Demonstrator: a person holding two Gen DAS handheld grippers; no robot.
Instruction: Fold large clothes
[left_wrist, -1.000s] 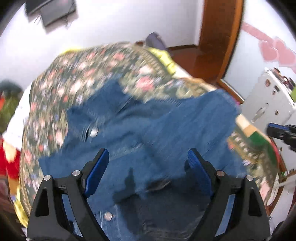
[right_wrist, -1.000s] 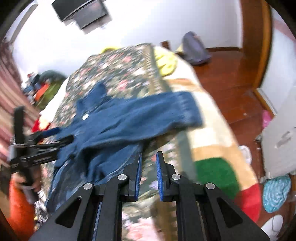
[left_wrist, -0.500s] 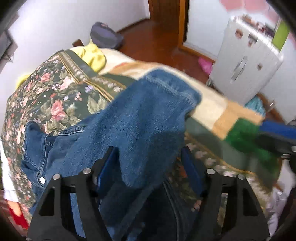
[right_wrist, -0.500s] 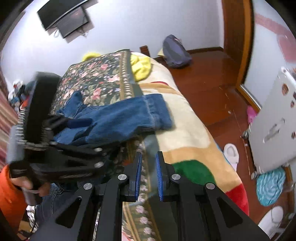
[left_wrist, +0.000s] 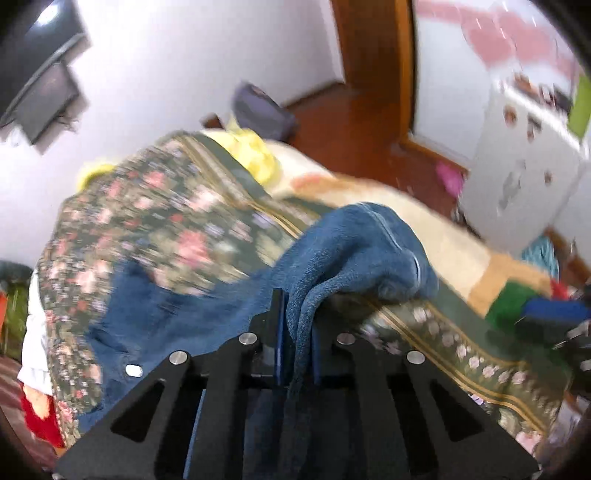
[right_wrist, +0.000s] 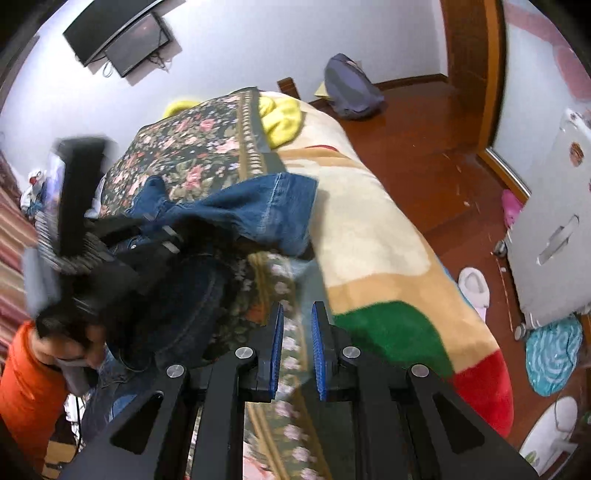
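Now we have the left gripper (left_wrist: 295, 325) clamped on a bunched fold of the denim jacket (left_wrist: 354, 243), its fingers pressed tight against the cloth. From the right wrist view the jacket (right_wrist: 258, 214) lies on the bed (right_wrist: 369, 236), its sleeve running lengthwise across the mattress, cuff pointing toward the wooden floor (right_wrist: 424, 147) side. Our right gripper (right_wrist: 297, 350) hangs above the floral blanket (right_wrist: 192, 147), fingers narrowly apart with nothing between them.
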